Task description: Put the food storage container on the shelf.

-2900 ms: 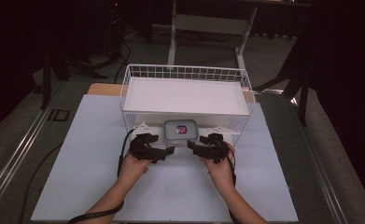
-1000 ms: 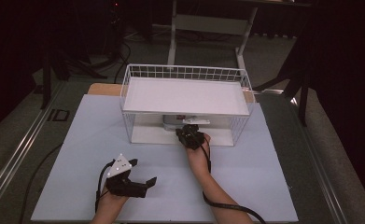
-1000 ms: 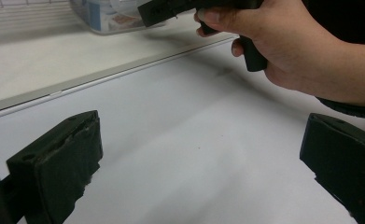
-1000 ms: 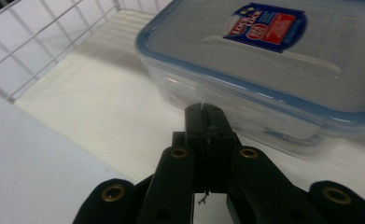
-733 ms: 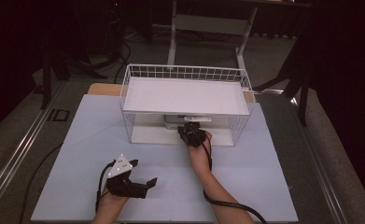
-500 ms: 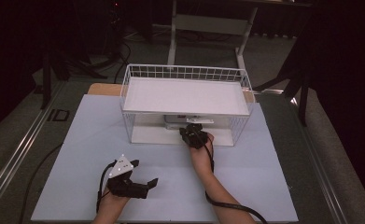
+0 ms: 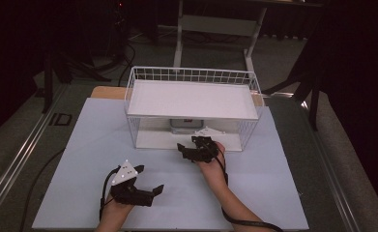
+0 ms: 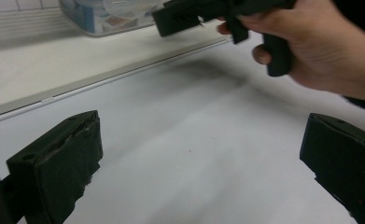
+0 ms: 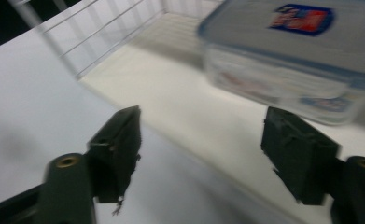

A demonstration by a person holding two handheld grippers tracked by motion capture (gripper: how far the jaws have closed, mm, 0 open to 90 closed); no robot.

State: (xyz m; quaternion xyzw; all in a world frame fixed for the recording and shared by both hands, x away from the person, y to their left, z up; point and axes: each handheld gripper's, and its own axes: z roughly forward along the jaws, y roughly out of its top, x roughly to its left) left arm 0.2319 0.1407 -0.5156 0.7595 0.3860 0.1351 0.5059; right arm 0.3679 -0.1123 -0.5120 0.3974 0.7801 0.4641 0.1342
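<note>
Lidded plastic food container on the lower shelf of the white wire rack point(image 7: 192, 99)

The container point(image 9: 292, 60) sits just before the right gripper point(image 9: 208, 144), whose jaws gape wide and empty; left gripper point(image 7: 145, 189) likewise wide, over the table. It looks stiff, light and smooth, so best gripped across the short sides under the lid rim.

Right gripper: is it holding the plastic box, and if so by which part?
Nothing is held. The right gripper is open, short of the box on the rack's lower shelf. The left gripper is open too.
</note>
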